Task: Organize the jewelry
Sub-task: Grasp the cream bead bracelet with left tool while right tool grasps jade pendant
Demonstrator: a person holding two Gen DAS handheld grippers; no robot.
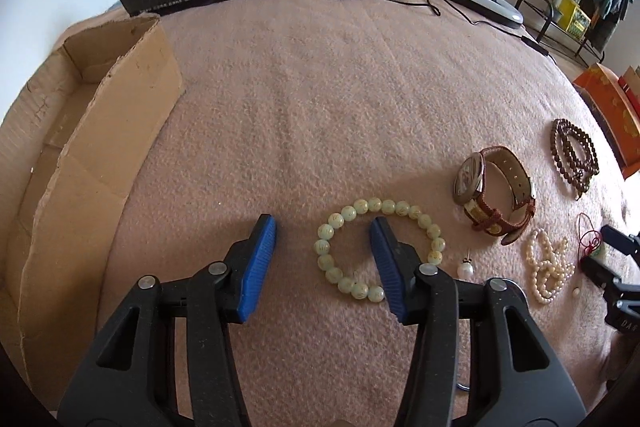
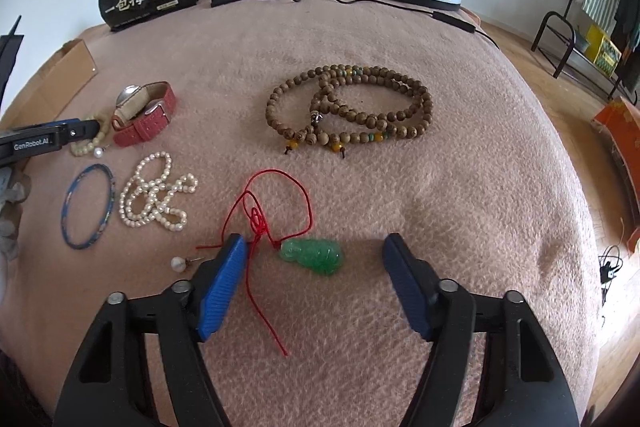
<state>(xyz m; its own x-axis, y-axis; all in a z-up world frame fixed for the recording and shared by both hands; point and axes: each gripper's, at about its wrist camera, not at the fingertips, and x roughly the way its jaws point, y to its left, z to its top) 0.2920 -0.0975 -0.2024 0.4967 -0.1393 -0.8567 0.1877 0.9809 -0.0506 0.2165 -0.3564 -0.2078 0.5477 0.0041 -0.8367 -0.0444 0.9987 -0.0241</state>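
green pendant [image 2: 314,255] lies between open jaws (untouched).

Each black tool [image 1: 323,227] [image 2: 314,247] carries ribbed blue pads and silver screws.

You get soft, even daylight on the blanket [image 1: 320,99]; faint shadows sit just beyond the jaws. Focus is sharp; fisheye bends the edges, corners go black.
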